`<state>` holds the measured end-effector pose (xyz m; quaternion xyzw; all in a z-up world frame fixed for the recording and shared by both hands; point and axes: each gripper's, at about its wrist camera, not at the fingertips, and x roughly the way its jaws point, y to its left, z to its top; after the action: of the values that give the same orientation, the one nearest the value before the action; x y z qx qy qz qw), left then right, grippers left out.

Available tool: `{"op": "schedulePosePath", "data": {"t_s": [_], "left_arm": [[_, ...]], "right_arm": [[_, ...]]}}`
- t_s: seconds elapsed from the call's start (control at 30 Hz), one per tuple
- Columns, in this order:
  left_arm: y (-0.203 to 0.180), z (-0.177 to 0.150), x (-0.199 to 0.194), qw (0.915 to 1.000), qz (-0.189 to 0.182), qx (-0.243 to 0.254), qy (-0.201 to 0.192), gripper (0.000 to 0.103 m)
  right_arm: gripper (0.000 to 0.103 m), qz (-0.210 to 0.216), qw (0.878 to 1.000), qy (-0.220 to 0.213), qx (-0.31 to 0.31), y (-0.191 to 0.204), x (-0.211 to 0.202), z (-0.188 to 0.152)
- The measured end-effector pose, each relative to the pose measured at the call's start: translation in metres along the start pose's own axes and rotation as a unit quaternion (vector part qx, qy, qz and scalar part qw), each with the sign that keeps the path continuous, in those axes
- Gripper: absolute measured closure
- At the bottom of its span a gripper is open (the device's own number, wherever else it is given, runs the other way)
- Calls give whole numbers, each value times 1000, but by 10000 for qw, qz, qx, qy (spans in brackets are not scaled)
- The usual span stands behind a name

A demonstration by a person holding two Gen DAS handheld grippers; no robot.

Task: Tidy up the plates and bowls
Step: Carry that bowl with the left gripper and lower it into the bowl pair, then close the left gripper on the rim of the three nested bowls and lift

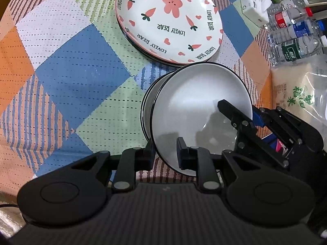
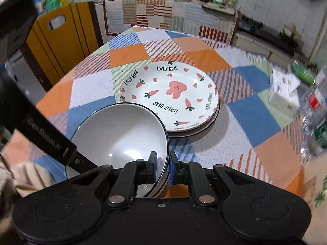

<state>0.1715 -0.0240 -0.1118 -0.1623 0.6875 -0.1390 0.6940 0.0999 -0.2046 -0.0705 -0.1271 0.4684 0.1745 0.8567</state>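
Note:
A white bowl [image 1: 196, 102] with a dark rim is held tilted over the patterned tablecloth, stacked with another like bowl beneath it. My left gripper [image 1: 165, 153] is shut on its near rim. My right gripper [image 1: 237, 110] is shut on the rim at its right side. In the right wrist view the bowl [image 2: 122, 134] sits between the jaws of my right gripper [image 2: 163, 163], and the left gripper's body [image 2: 47, 140] comes in from the left. A stack of plates [image 1: 169, 18] printed with carrots and "LOVELY BEAR" lies beyond the bowl [image 2: 173, 96].
Plastic water bottles [image 1: 294, 34] and a white box [image 1: 253, 6] lie at the table's right side, with a bag of rice [image 1: 300, 100] nearer. A yellow chair [image 2: 61, 40] stands beyond the table's far left edge.

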Motion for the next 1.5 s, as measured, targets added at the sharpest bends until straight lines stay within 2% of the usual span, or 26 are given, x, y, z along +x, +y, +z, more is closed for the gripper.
{"op": "schedulePosePath", "data": {"t_s": [0.27, 0.33, 0.37, 0.4, 0.73, 0.9, 0.93, 1.03, 1.2, 1.27, 1.37, 1.43, 1.5], "left_arm": [[-2, 0, 2, 9999, 75, 69, 78, 81], [-2, 2, 3, 9998, -5, 97, 156, 74], [-3, 3, 4, 9997, -56, 141, 185, 66], [-2, 4, 4, 9996, -103, 145, 200, 64], [6, 4, 16, 9995, 135, 269, 15, 63], [6, -4, 8, 9982, 114, 510, -282, 63], [6, -6, 4, 9976, 93, 586, -365, 63], [7, -12, -7, 9950, 37, 776, -625, 62], [15, -17, -19, 9903, -155, 942, -1007, 62], [18, -18, -19, 9882, -218, 1001, -1139, 62], [22, -20, -18, 9846, -282, 1074, -1353, 58], [26, -20, -13, 9822, -344, 1121, -1465, 56], [30, -20, -8, 9813, -416, 1129, -1500, 56]], "right_arm": [[87, -368, 9974, -80, -621, 16, 0, -6], [87, -382, 9968, -83, -693, 18, -1, -7], [87, -384, 9966, -81, -730, 18, -1, -6], [87, -396, 9961, -69, -784, 18, -1, -6], [88, -437, 9944, -8, -965, 19, 9, -4], [86, -53, 9975, -215, -664, 6, -1, -7], [82, 124, 9977, -359, -558, 1, -9, -8], [63, 509, 9957, -716, -309, -13, -30, -11], [53, 854, 9899, -1098, -273, -28, -51, -31], [38, 975, 9878, -1173, -319, -31, -52, -42], [35, 1168, 9855, -1140, -466, -30, -48, -58], [35, 1452, 9836, -943, -513, -29, -40, -65], [34, 1491, 9844, -777, -522, -25, -29, -73]]}}
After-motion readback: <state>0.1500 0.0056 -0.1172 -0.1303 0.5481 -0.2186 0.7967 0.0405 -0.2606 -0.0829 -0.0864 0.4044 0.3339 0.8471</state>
